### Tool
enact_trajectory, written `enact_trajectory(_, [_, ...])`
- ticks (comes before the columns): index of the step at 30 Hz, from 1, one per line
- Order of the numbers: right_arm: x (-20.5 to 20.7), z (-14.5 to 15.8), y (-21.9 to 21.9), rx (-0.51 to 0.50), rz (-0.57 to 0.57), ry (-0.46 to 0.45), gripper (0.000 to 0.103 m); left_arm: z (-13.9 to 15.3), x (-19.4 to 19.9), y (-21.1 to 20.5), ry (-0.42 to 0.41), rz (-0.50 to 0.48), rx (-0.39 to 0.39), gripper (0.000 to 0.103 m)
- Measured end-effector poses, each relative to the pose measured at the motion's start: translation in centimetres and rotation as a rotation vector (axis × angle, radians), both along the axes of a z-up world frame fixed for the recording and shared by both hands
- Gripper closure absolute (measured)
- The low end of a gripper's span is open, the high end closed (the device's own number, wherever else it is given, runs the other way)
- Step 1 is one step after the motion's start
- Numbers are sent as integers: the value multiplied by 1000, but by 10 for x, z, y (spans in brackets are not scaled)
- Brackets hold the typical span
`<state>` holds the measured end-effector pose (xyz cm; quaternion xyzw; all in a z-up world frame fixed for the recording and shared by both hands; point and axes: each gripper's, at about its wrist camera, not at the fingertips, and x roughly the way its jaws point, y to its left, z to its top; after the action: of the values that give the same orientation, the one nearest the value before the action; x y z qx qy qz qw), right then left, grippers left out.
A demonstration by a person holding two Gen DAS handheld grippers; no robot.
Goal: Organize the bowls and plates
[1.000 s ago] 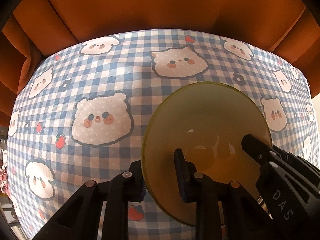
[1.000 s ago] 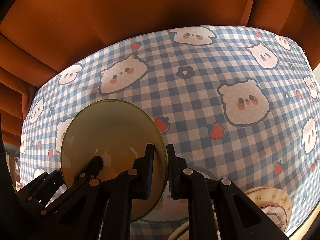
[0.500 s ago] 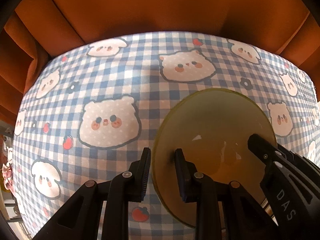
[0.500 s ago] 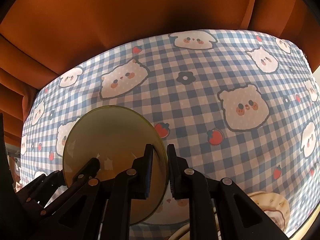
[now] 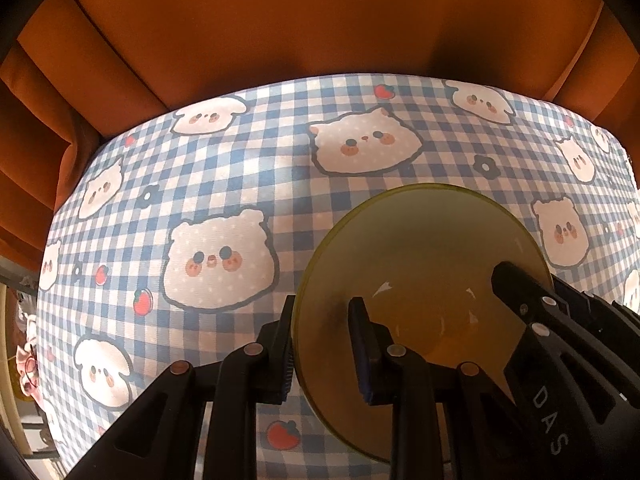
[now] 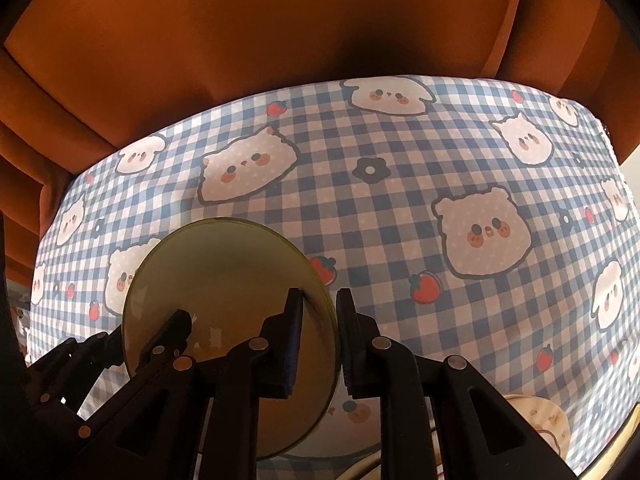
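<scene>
The desk (image 5: 240, 184), spread with a blue checked cloth of bear faces, is taking up most of both views, and near its front edge the yellow-green bowl (image 5: 420, 248) is sitting between my two tools. I cannot tell whether it is resting on the cloth or hanging just above it. I am working the carrying step, I judge. My left hand-held gripper (image 5: 320, 308) is clamping the bowl's left rim, one finger outside the wall and one inside. My right hand-held gripper (image 6: 320, 296) is pinching the opposite rim the same way. The bowl is looking empty: only an amber tint and a few bright reflections are showing at its bottom. The next move, as I see it, is calling for both hands travelling together and keeping level, since a thin sloping wall could slip out of either pinch. At the lower right corner of the right wrist view a cream patterned dish (image 6: 540, 416) is peeking in. It is mostly cut off, so I cannot tell what it is holding, but it may be where this bowl belongs.
</scene>
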<state>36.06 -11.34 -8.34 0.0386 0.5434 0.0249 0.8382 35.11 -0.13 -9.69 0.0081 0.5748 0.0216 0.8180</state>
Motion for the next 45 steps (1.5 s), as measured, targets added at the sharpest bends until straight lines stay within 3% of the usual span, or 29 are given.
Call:
enact_trajectory(13, [-13,15,3,-14,-17,-5,83,14,-13,6,-10,-10,-19,80])
enact_trajectory(27, [-45,67,24,-28,-13,-104,83,64,-46,27,-120,11,-29,80])
enact_trajectory(45, [-125,121,42,-47,-41,-220,83,112,-117,44,-223,6,-74,80])
